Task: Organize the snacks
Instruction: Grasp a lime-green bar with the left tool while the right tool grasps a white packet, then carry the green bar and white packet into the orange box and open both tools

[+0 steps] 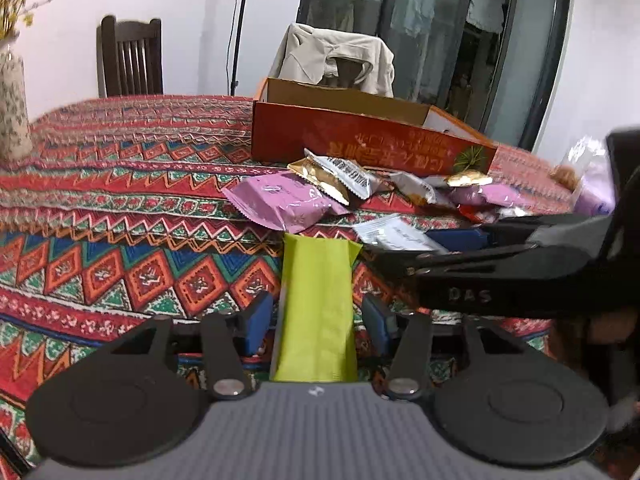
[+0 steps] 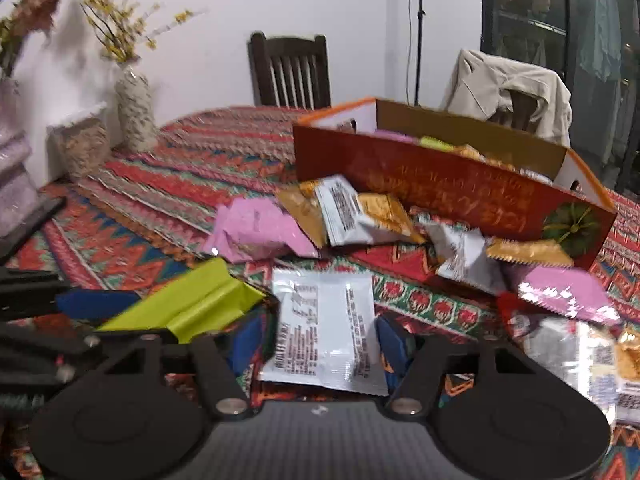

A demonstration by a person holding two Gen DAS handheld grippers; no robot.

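Each gripper has a snack in its jaws, presumably bound for the orange box (image 2: 448, 196) that stands open toward the table's far side. The left gripper (image 1: 316, 320) has a green packet (image 1: 316, 304) between its blue pads, clamped lengthwise. The right gripper (image 2: 320, 344) grasps a white packet (image 2: 324, 340) the same way. More snacks (image 2: 360, 216) lie heaped on the tablecloth (image 1: 120, 208) against the box's near wall.

Snack packets (image 2: 352, 216) lie before the box (image 2: 440, 184).
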